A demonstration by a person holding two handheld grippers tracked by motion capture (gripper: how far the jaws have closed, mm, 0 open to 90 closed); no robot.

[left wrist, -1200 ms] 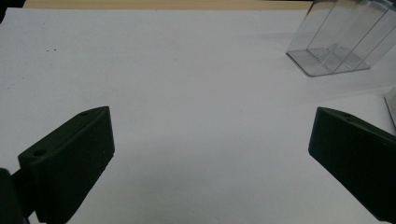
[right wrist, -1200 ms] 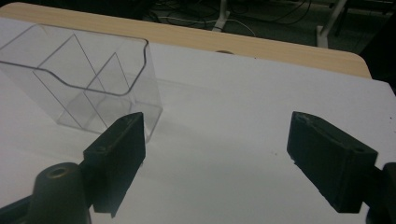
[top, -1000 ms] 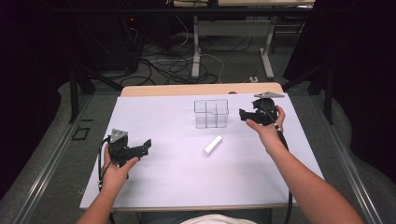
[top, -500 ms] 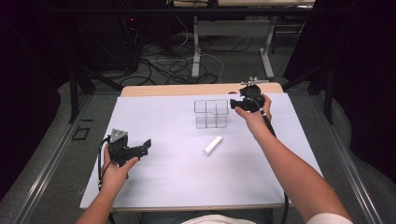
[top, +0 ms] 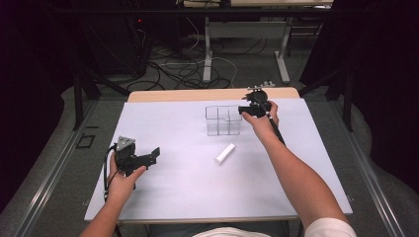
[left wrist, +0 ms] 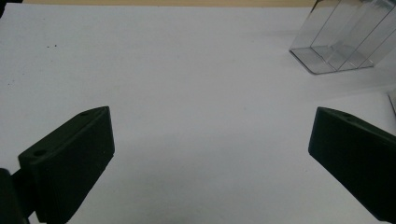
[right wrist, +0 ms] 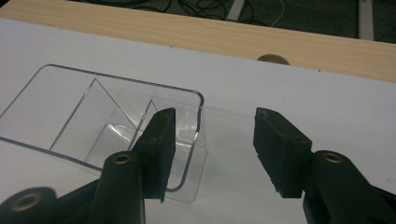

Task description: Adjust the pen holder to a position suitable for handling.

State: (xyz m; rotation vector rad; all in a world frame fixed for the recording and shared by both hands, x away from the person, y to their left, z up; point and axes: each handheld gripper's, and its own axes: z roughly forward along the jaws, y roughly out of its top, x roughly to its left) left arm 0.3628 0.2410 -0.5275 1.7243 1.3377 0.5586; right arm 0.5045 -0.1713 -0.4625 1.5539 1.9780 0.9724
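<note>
The right hand-held gripper [right wrist: 210, 149] is shown released, one jaw inside the clear divided container [top: 223, 120] and one outside its end wall. Should the jaws be closed off-centre, the light container may be tipped or slid across the counter [top: 173, 197]. Its compartments appear empty. The white block [top: 225, 153] lies apart, nearer the person. The left hand-held gripper [left wrist: 210, 158] is held released above bare counter.

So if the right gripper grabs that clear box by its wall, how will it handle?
The clear box looks like thin rigid plastic, so probably stiff and light. Its glossy wall may slip between the jaws. Empty, it would likely slide when nudged.
</note>
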